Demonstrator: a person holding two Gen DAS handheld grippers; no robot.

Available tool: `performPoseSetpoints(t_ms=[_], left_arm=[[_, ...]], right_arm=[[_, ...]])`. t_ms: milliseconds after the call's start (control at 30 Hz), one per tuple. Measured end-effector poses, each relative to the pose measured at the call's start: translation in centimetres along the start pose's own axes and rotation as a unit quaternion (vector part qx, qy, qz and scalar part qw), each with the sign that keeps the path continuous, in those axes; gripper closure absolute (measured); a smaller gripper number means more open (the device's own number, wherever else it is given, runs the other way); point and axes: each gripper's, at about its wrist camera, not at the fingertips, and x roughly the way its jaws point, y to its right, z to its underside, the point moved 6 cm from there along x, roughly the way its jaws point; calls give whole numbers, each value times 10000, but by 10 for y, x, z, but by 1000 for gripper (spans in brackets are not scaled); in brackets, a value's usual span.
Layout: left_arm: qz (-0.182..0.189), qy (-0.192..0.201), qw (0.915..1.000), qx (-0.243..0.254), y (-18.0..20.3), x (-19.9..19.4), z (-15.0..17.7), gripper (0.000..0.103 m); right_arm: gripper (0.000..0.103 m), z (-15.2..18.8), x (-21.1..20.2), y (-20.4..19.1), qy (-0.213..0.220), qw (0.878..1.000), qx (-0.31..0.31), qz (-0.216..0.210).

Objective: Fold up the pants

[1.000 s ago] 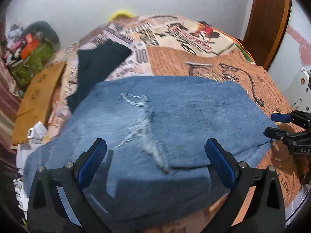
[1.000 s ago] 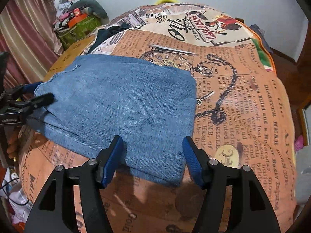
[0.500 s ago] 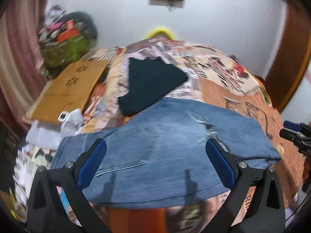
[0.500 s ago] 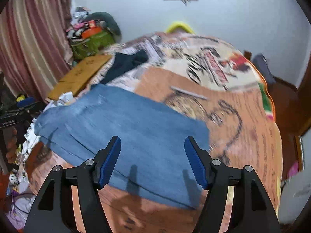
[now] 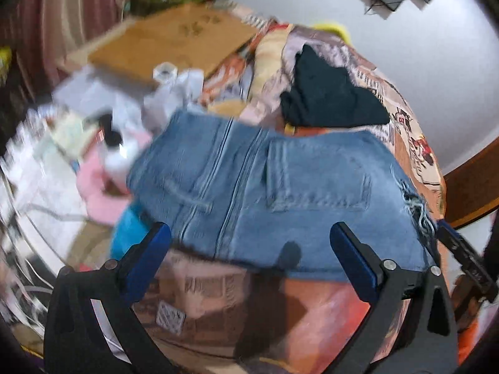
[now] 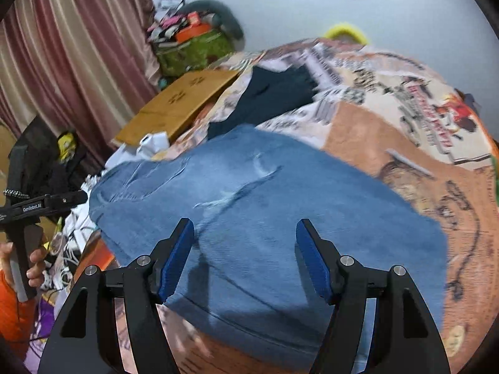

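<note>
Blue denim pants (image 6: 265,218) lie folded flat on the printed bedspread (image 6: 389,118). In the left wrist view the waist end with a back pocket (image 5: 312,180) faces me, hanging near the bed's edge. My left gripper (image 5: 249,243) is open and empty, just short of the waist edge. My right gripper (image 6: 244,237) is open and empty, raised above the middle of the pants. The left gripper also shows at the far left of the right wrist view (image 6: 46,202), and the right gripper's tip shows at the right of the left wrist view (image 5: 461,249).
A dark folded garment (image 6: 274,93) lies on the bed beyond the pants. A cardboard box (image 6: 181,103), white clutter (image 5: 93,109) and a green bag (image 6: 193,50) stand beside the bed at the left. A curtain (image 6: 62,62) hangs at the far left.
Both grippers have pulled back and lifted away from the pants. The left gripper has swung left towards the waist end. Both stay open and empty.
</note>
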Motion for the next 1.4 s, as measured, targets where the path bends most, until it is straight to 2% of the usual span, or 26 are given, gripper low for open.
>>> performPoseSetpoints(t_ms=[100, 200, 300, 433, 500, 600, 667, 700, 833, 967, 1033, 1067, 1167, 1300, 1400], left_arm=[[469, -370, 9972, -449, -15, 13, 13, 0], [830, -608, 9923, -684, -20, 24, 20, 0], [1342, -879, 9819, -1004, -21, 36, 24, 0], [1690, -976, 9731, -1226, -25, 51, 18, 0], [1771, -971, 9704, -1323, -28, 58, 12, 0], [1642, -954, 9726, -1339, -34, 71, 3, 3], [1517, -885, 9753, -1342, -38, 77, -4, 12], [1453, -828, 9765, -1358, -40, 79, -8, 14], [1119, -562, 9807, -1499, -52, 78, -17, 49], [833, -133, 9897, -1153, -45, 59, -30, 68], [514, 152, 9958, -746, -32, 44, -39, 72], [407, 267, 9968, -632, -29, 39, -44, 76], [186, 733, 9968, -257, -9, 11, -63, 77], [162, 1513, 9880, 251, 34, -38, -86, 78], [267, 2029, 9763, 700, 84, -74, -100, 78]], right_arm=[[38, 4, 11, -15, -176, 9997, -59, -129], [36, 3, 16, -23, -205, 9995, -217, -68], [36, 2, 19, -25, -269, 9993, -248, -59], [36, 5, 23, -27, -291, 9992, -288, -32], [36, 5, 24, -28, -289, 9990, -333, -12], [35, 6, 24, -29, -280, 9991, -304, -3], [35, 7, 23, -29, -252, 9993, -260, -1], [35, 7, 23, -29, -244, 9994, -264, -3], [36, 6, 18, -29, -216, 9996, -163, -89], [36, 3, -4, -25, 42, 9993, 85, -359], [36, 2, -20, -19, 237, 9992, 126, -303], [36, 2, -26, -15, 305, 9991, 141, -248], [36, 7, -47, 10, 450, 9985, 319, 6], [36, 23, -68, 57, 499, 9948, 703, 550], [36, 41, -78, 97, 425, 9879, 1021, 1088]])
